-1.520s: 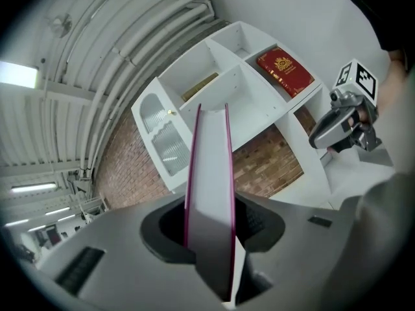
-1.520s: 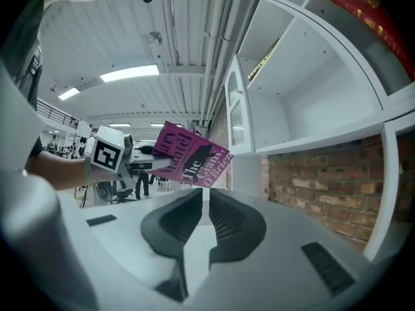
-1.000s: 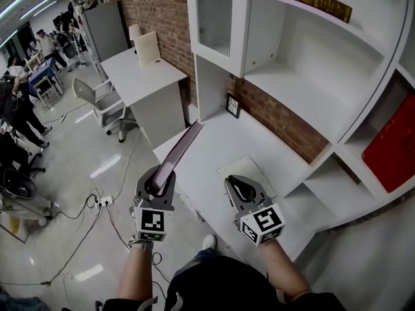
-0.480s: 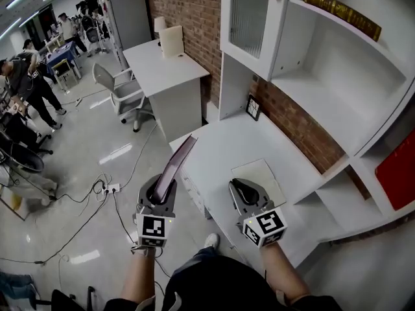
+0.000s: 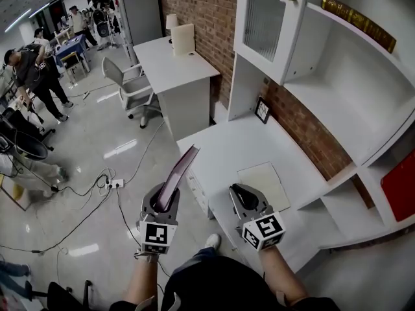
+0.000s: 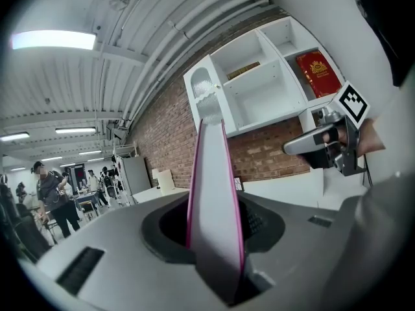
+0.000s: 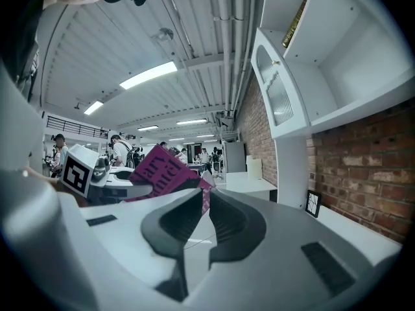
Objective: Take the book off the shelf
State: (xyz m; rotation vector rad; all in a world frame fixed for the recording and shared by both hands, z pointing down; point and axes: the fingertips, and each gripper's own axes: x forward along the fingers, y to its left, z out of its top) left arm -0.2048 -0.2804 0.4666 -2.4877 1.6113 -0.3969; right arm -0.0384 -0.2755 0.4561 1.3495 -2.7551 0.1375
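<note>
Left gripper (image 5: pixel 161 204): clamped on thin magenta-covered book (image 5: pixel 178 171), lower centre.
Right gripper (image 5: pixel 241 195): jaws closed, empty.
Edge: white desk (image 5: pixel 227 141) corner beside book.
Room: open grey floor (image 5: pixel 78 229), left.

A white desktop (image 5: pixel 227 144) is seen at the frame's centre, with a pale sheet (image 5: pixel 262 183) laid flat on it and a small framed picture (image 5: pixel 262 109) stood at its back edge. At upper right, a brown book (image 5: pixel 358 22) is laid flat on the top shelf (image 5: pixel 353 35). A red book (image 5: pixel 399 193) is kept in the lower-right compartment (image 5: pixel 373 173).
</note>
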